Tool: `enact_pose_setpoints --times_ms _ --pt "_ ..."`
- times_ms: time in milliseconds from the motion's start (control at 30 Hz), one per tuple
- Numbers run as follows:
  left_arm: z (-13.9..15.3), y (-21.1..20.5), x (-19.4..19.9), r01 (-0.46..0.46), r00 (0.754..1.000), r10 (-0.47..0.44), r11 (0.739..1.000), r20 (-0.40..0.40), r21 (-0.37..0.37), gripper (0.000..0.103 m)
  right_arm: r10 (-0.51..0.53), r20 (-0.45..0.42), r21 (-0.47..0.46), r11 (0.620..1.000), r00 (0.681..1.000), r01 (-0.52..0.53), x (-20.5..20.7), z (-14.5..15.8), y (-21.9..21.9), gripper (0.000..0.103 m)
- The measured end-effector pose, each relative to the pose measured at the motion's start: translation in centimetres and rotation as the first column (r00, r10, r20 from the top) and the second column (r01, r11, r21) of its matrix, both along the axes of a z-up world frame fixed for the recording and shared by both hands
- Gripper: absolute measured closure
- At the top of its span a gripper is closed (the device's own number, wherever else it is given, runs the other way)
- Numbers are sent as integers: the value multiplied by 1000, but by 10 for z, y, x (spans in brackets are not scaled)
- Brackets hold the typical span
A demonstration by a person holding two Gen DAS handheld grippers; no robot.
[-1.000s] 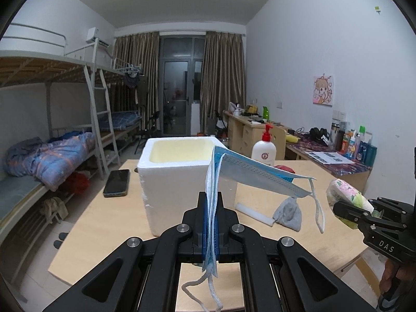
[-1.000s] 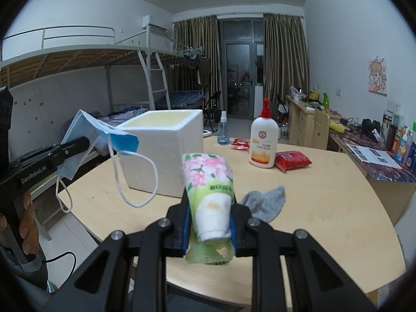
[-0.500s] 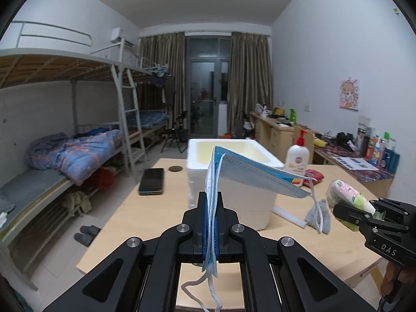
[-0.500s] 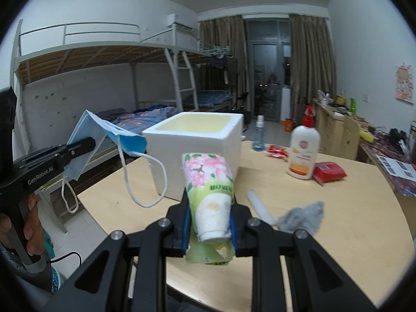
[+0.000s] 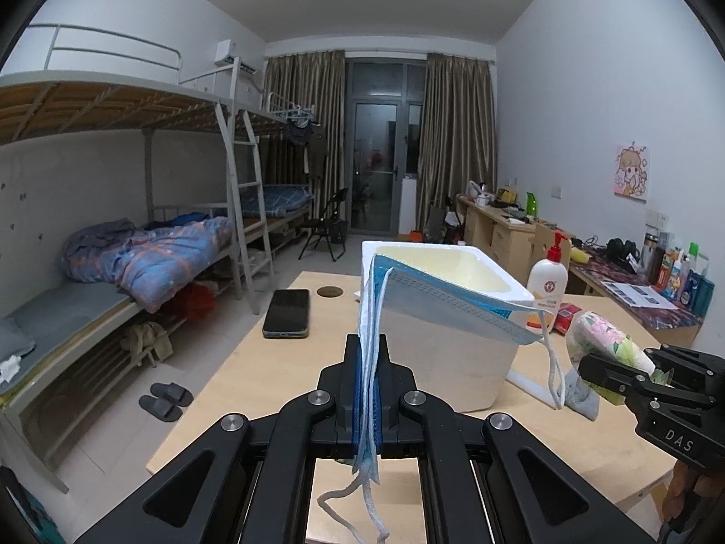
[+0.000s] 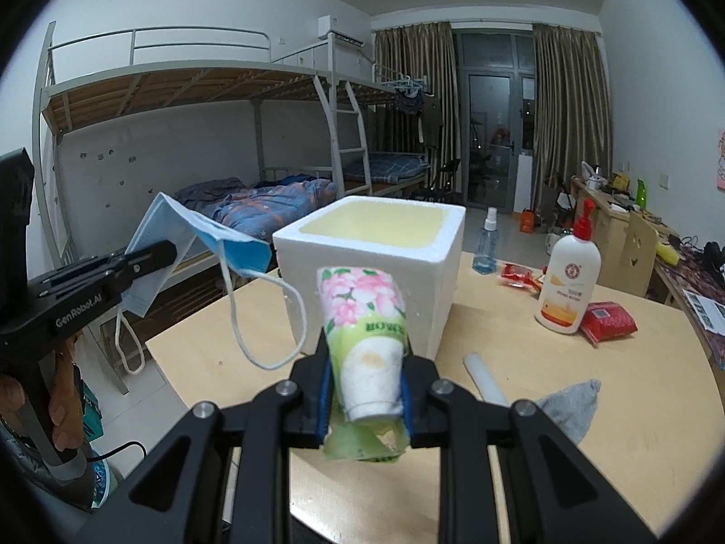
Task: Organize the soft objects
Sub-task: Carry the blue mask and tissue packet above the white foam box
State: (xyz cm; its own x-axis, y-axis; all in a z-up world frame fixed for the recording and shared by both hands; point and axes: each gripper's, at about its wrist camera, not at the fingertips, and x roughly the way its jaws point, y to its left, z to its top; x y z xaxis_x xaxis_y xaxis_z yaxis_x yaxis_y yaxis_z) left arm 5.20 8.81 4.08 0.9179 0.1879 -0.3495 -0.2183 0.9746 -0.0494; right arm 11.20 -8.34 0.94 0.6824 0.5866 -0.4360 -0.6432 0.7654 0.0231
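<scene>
The mask (image 5: 435, 303) is pinched flat between the pads of the left claw (image 5: 368, 353), which is clamped tight on it. Its pleated body juts up and forward past the fingertips, one ear loop drooping beyond the far end and another trailing back under the claw. The tissue pack (image 6: 362, 313), flowered and green, stands upright in the right claw (image 6: 365, 381), whose pads are clamped on its sides with crumpled wrapper squeezed out below.

Just ahead of both claws sits the foam box (image 6: 376, 267), open-topped, on the desk (image 6: 611, 390). In the left view it lies straight beyond the mask; in the right view it is directly behind the pack. The left claw hangs off the desk's near edge, to the left of the right claw, with a hand (image 6: 31, 403) on its handle.

Right of the right claw, a grey sock (image 6: 571, 408) lies on the desk beside a white stick (image 6: 485, 378). Further out stand a lotion bottle (image 6: 568, 290), a red packet (image 6: 607, 322) touching it, and a spray bottle (image 6: 485, 245) beyond the box. Left of the box, ahead of the left claw, lies a phone (image 5: 287, 313).
</scene>
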Motion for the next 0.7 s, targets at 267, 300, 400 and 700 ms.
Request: enact_pose_setpoints --times_ms 267,300,400,700 --pt "12 -1 8 0 1000 0 1000 26 12 99 5 9 -5 1000 1000 -5 7 9 5 76" --pt "15 -2 10 1 1000 -2 1000 30 16 99 5 9 -4 1000 1000 -5 8 10 5 76" --pt "24 -7 15 5 999 -6 999 42 37 99 6 15 0 1000 1000 -6 12 15 8 76" --pt "45 -5 33 -6 998 4 999 63 44 99 8 54 7 1000 999 -9 25 36 15 76"
